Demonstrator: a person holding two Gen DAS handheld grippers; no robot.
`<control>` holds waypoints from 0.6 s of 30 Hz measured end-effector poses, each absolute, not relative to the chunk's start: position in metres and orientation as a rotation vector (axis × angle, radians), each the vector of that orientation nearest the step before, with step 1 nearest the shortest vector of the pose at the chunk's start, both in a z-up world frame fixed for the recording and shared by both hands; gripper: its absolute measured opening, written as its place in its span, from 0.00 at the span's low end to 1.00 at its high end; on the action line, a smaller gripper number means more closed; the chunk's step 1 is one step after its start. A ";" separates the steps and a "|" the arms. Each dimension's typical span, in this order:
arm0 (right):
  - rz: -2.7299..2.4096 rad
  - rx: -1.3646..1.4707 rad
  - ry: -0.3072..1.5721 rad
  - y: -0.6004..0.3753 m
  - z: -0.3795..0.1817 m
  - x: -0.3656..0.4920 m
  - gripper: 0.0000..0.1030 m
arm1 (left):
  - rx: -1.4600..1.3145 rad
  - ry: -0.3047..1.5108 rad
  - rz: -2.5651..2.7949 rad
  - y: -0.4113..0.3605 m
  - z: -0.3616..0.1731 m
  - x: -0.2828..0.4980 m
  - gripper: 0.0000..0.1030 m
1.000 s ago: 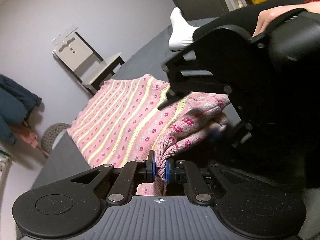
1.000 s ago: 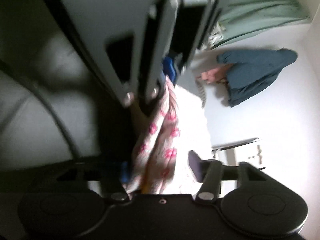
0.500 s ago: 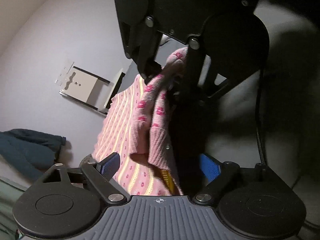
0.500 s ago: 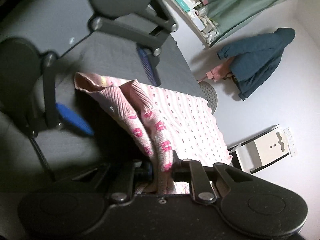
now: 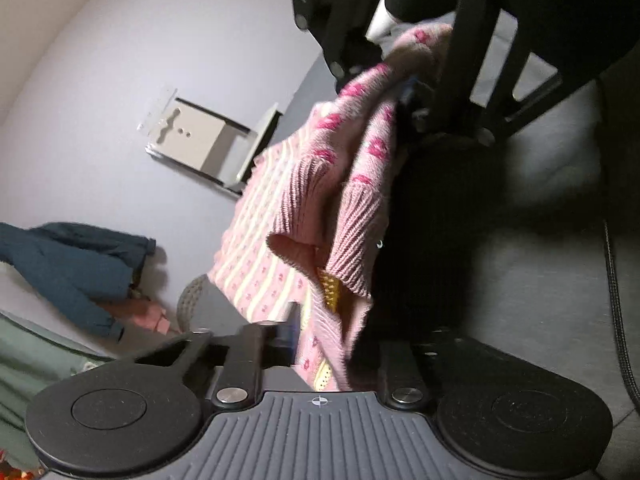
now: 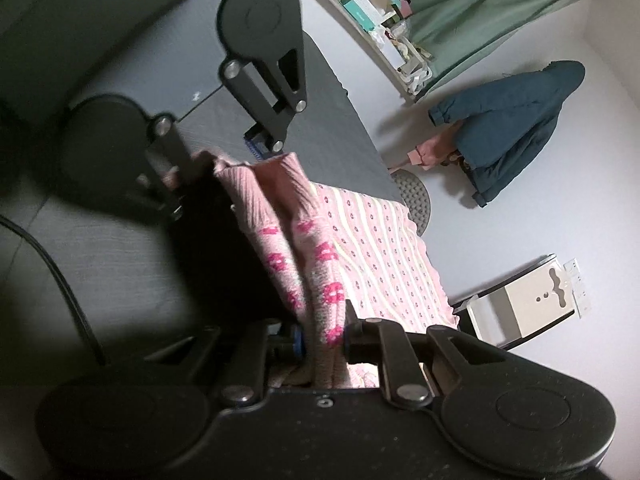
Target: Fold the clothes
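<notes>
A pink knitted sweater (image 6: 380,248) with yellow stripes and small pink flowers lies spread on a dark grey surface (image 6: 344,120). Its two sleeves are lifted and bunched together, ribbed cuffs (image 5: 316,200) side by side. My right gripper (image 6: 322,338) is shut on the sleeves further up and shows from the front in the left wrist view, right gripper (image 5: 408,84). My left gripper (image 5: 336,340) has its fingers pressed against both sides of the cuff end. Seen from the right wrist, the left gripper (image 6: 224,168) faces me with the cuffs between its fingers.
A white chair (image 6: 532,300) stands by the wall beyond the sweater. A blue jacket (image 6: 512,128) hangs on the wall, with a round woven cushion (image 6: 416,196) below it. A green curtain (image 6: 480,12) and a cluttered shelf (image 6: 380,4) are far off. A black cable (image 5: 618,300) crosses the grey surface.
My left gripper let go of the sleeves, stood wide open half a second ago, and has now closed in on the cuff end. The right gripper took hold and stays shut on the sleeves.
</notes>
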State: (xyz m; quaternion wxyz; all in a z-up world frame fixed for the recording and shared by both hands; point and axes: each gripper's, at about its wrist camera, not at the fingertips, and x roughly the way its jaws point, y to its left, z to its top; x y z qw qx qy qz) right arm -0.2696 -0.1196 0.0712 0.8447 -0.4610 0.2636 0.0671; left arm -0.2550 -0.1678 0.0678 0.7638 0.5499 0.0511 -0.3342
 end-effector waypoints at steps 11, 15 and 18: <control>0.076 -1.051 0.566 -0.112 0.044 -0.269 0.60 | 1.071 0.122 -0.739 -0.159 0.084 -0.233 0.04; 0.050 -1.088 0.583 -0.108 0.031 -0.269 0.43 | 1.052 0.137 -0.747 -0.157 0.086 -0.225 0.04; 0.037 -1.113 0.594 -0.105 0.024 -0.270 0.18 | 1.065 0.152 -0.758 -0.148 0.088 -0.222 0.04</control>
